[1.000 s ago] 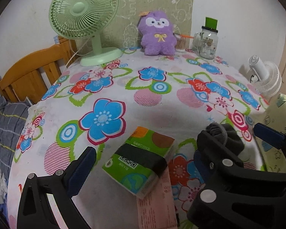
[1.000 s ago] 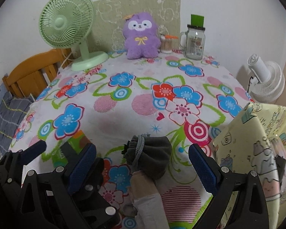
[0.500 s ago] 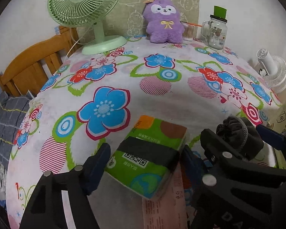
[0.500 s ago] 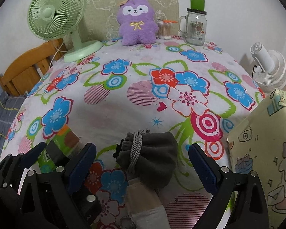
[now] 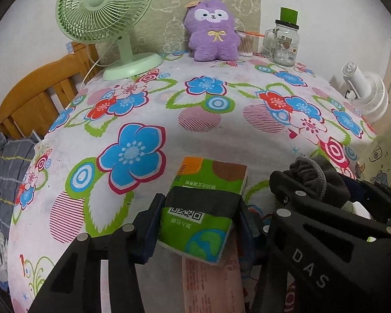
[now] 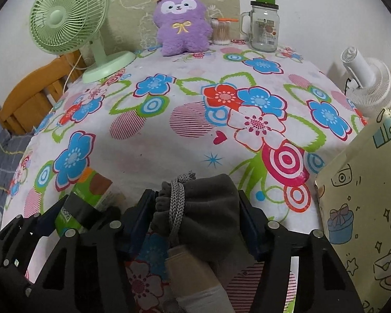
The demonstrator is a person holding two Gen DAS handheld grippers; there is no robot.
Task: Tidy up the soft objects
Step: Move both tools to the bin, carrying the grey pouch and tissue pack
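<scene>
My left gripper [image 5: 199, 216] is shut on a green tissue pack [image 5: 208, 198] with a black band, at the near edge of the flowered table [image 5: 195, 109]. My right gripper [image 6: 195, 216] is shut on a grey drawstring pouch [image 6: 208, 208] just right of it. The pouch [image 5: 318, 180] also shows in the left wrist view, and the tissue pack [image 6: 88, 195] in the right wrist view. A purple plush toy [image 5: 212, 31] sits upright at the table's far edge.
A green desk fan [image 5: 104, 20] stands far left. A glass jar mug [image 5: 284, 44] and a cotton swab tub [image 6: 221, 32] stand by the plush. A white fan [image 6: 365, 83] and a yellow gift bag [image 6: 365, 208] are at the right. A wooden chair [image 5: 39, 96] stands left.
Both grippers moved forward and closed: the left one onto the tissue pack, the right one onto the grey pouch. Both were open a second ago.
</scene>
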